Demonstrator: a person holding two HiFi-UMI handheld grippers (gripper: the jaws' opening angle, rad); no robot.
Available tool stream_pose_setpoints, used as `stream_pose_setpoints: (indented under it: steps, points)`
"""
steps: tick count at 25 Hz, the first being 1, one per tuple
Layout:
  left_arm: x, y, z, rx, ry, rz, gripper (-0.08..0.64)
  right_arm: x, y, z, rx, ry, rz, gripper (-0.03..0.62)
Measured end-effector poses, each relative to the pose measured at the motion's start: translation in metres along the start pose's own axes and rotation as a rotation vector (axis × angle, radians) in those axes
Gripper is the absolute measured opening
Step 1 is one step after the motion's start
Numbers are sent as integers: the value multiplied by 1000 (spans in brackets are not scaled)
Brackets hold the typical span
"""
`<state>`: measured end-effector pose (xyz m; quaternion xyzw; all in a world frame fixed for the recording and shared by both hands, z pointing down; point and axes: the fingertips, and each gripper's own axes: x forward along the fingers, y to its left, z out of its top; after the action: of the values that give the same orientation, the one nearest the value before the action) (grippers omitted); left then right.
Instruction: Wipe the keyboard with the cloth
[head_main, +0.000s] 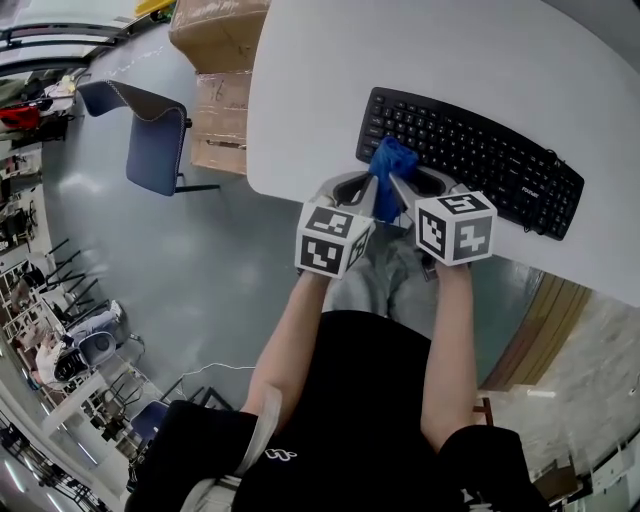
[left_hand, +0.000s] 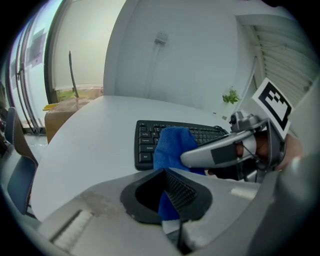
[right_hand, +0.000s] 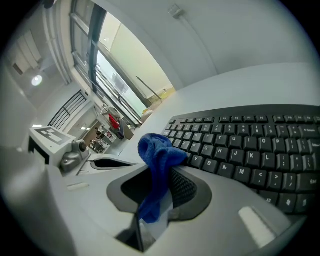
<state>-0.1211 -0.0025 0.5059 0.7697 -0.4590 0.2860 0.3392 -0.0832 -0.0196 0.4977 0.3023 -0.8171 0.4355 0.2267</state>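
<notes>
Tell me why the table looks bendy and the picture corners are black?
Left gripper view: the wide-angle lens curves the white table and leaves black corners. Right gripper view: same black rim, the keyboard bows, the window glares, the blue cloth looks sharp. Head view: no black corners, even light.

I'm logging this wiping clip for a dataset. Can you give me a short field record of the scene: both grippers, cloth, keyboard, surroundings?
left gripper: jaws shut on the blue cloth
right gripper: jaws shut on the same cloth
cloth: bunched, held by both grippers over the keyboard's left end; contact with the keys unclear
keyboard: black, flat on the white table, near its front edge
floor beside table: blue chair, cardboard boxes
</notes>
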Motion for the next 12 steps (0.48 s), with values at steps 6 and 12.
stream_pose_setpoints:
  steps: [6,12]
  points:
    - [8,-14,1,14,4,-17,-2,-10,-12,-3,6,-8,-12,96]
    - [15,-29,3,30,10,-33,-2,-21,-22,-5,18,-18,-19,97]
